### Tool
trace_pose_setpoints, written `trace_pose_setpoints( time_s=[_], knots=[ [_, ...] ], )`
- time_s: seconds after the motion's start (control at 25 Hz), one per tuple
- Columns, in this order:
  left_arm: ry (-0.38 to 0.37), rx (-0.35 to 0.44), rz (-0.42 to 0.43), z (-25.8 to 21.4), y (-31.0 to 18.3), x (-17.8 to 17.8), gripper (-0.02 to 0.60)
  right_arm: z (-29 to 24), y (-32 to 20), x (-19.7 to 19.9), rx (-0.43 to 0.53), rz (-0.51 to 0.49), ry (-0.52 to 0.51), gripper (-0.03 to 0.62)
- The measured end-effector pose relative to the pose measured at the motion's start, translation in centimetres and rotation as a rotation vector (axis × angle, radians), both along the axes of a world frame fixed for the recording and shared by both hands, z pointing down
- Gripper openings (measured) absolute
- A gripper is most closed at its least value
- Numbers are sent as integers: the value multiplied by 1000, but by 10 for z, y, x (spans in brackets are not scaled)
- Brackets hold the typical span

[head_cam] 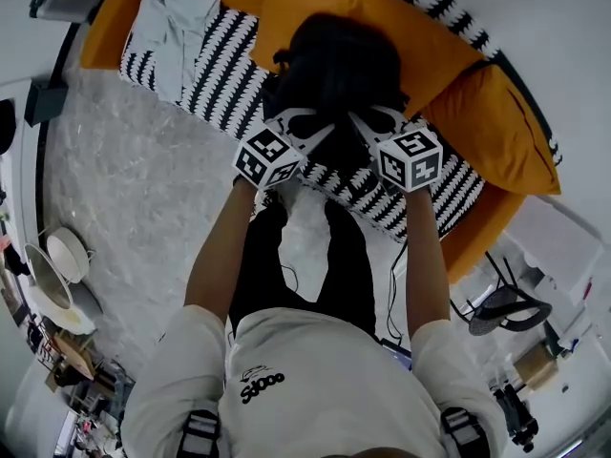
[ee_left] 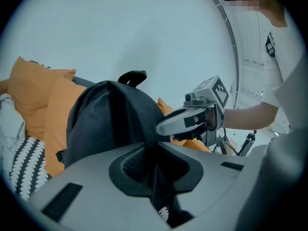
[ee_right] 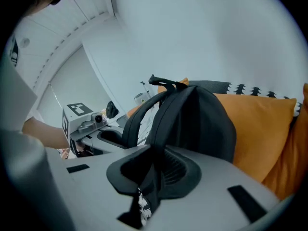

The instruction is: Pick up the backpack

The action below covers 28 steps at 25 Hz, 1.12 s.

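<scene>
The black backpack (head_cam: 339, 70) is standing upright at twelve o'clock from the person, over the black-and-white striped cover (head_cam: 215, 65) and against an orange pillow (head_cam: 334, 8). Whether its bottom is touching the cover cannot be told. Its top handle (ee_left: 132, 76) is sticking up.

The left gripper (head_cam: 305, 122) is pinching one dark shoulder strap (ee_left: 147, 129), its jaws drawn narrow on the webbing. The right gripper (head_cam: 368, 120) is doing the same with the other strap (ee_right: 144, 124). The two are sitting side by side at the pack's six o'clock edge, each showing in the other's gripper view.

A second orange pillow (head_cam: 496, 127) is lying at three o'clock of the pack, and a pale crumpled cloth (head_cam: 181, 17) at ten o'clock. The person's arms are reaching forward, with grey marbled floor (head_cam: 143, 208) spreading at eight o'clock.
</scene>
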<state>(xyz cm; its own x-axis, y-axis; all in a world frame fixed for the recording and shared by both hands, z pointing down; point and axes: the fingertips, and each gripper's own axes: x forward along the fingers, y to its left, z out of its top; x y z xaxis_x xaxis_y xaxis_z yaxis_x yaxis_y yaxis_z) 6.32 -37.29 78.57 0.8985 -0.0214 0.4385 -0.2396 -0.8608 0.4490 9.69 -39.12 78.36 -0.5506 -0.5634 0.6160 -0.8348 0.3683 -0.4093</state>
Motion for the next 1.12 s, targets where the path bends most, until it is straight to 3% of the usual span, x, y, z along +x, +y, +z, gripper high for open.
trace_pose_setpoints(
  time_s=[0.64,1.12],
  knots=[
    [-16,12,-77,-92,28,-16,44,-102,42,5,23,23,-25,67],
    [62,-3,-164,-175,58,-38,44,-179,76,-12,39,24,-44,67]
  ],
)
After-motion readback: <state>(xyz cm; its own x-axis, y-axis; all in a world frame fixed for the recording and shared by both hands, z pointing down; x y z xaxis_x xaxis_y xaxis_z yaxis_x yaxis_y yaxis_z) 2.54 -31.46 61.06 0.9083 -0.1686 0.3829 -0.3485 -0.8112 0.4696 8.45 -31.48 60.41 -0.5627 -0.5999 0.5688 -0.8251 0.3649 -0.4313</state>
